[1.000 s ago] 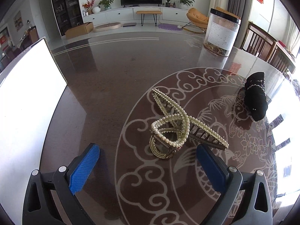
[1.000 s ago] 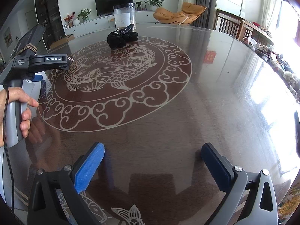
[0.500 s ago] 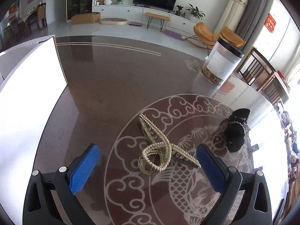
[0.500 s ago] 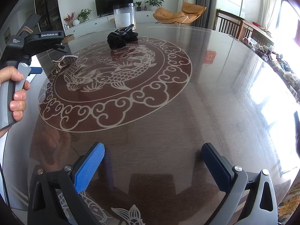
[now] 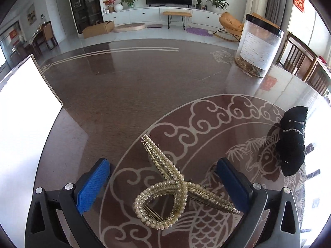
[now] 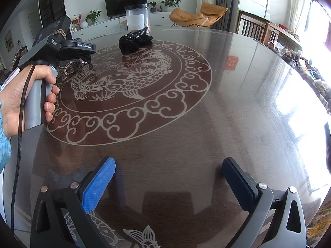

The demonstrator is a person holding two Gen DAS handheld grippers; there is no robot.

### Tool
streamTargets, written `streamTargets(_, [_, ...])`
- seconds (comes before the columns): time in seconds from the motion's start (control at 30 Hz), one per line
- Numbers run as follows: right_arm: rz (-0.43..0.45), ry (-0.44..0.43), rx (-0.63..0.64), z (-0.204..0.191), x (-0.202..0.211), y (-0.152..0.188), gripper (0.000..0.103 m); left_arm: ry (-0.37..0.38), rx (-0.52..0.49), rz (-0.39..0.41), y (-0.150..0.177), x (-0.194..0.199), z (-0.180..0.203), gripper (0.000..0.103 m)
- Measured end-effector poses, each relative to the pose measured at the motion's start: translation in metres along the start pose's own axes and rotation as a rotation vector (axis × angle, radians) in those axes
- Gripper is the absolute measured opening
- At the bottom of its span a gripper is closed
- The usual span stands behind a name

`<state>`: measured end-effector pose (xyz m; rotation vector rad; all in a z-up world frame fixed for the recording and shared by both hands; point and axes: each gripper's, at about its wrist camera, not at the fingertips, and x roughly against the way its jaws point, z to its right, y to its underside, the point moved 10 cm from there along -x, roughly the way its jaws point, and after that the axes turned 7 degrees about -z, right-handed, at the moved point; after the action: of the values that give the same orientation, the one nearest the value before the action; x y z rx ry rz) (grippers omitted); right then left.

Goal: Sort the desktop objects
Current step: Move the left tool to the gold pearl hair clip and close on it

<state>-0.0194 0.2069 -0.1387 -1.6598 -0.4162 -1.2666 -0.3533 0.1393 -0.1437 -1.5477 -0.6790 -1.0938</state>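
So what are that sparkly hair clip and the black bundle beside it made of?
The hair clip looks like gold-toned metal: shiny ribs, a coil spring in its loop, rows of pearly beads and small clear stones. The black bundle looks like soft matte fabric, perhaps velvet, trimmed with a fine line of small stones.

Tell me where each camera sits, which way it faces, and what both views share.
Left wrist: on the left gripper, low over the table, facing the hair clip between its open fingers; only the gripper's own fingers show.
Right wrist: on the right gripper, open over bare table, facing across it; the left hand on its gripper handle shows at the left edge.
Shared: the hair clip, scrunchie, jar and the table's carp inlay.
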Motion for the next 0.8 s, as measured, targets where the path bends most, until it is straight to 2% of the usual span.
streamTargets(0.33, [0.000,0.000,-0.001,0.000,0.000,0.000,0.103,0.044,-0.098,-0.009,-0.005,-0.001,-0.003,0.103])
streamTargets(0.43, [0.000,0.000,-0.001,0.000,0.000,0.000,0.103,0.057,-0.121,0.036,-0.004,0.009,-0.001,0.076])
streamTargets(0.47, [0.000,0.000,-0.001,0.000,0.000,0.000,0.103,0.061,-0.135,0.048,-0.003,0.012,0.001,0.062])
streamTargets(0.5, [0.000,0.000,-0.001,0.000,0.000,0.000,0.103,0.057,-0.147,0.055,-0.003,0.013,0.002,0.056])
streamTargets(0.53, [0.000,0.001,-0.001,0.000,0.000,0.000,0.103,0.059,-0.157,0.065,-0.002,0.015,0.003,0.053])
streamTargets(0.67, [0.000,0.001,-0.001,0.000,0.000,0.000,0.103,0.068,-0.180,0.085,0.010,0.021,0.006,0.053])
streamTargets(0.8, [0.000,0.001,-0.001,0.000,0.000,0.000,0.103,0.098,-0.191,0.086,0.034,0.034,0.002,0.051])
